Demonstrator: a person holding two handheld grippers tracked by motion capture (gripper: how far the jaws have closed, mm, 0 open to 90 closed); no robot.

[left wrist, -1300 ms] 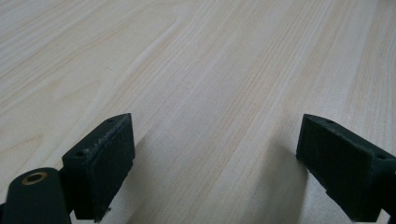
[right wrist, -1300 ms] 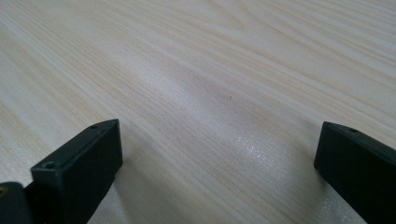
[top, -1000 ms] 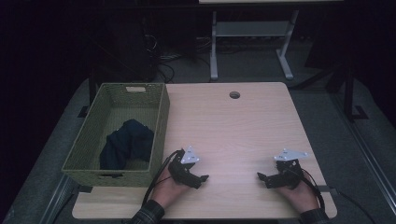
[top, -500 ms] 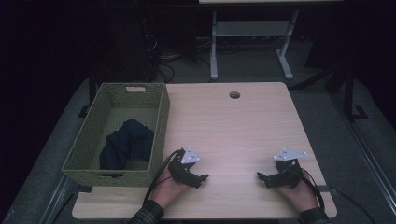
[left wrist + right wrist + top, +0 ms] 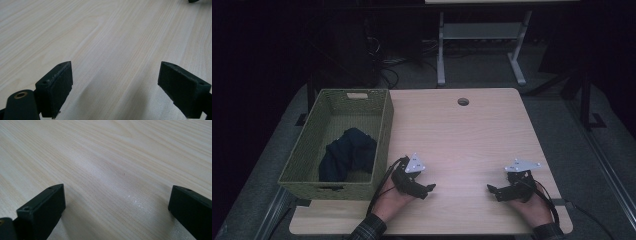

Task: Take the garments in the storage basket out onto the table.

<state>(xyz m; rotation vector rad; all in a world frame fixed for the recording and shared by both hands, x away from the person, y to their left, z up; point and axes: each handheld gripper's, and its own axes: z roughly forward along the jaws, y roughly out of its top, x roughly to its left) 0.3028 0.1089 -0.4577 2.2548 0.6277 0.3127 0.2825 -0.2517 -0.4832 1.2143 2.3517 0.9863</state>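
While resting low on the table, left gripper and right gripper: jaws spread wide, nothing between. Pointing at each other, well apart. Dark cloth bunched inside green basket, just left of left gripper.

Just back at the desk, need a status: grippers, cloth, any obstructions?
Left gripper and right gripper open, empty, low over the table. Dark cloth bunched inside green basket. Basket wall between left gripper and cloth.
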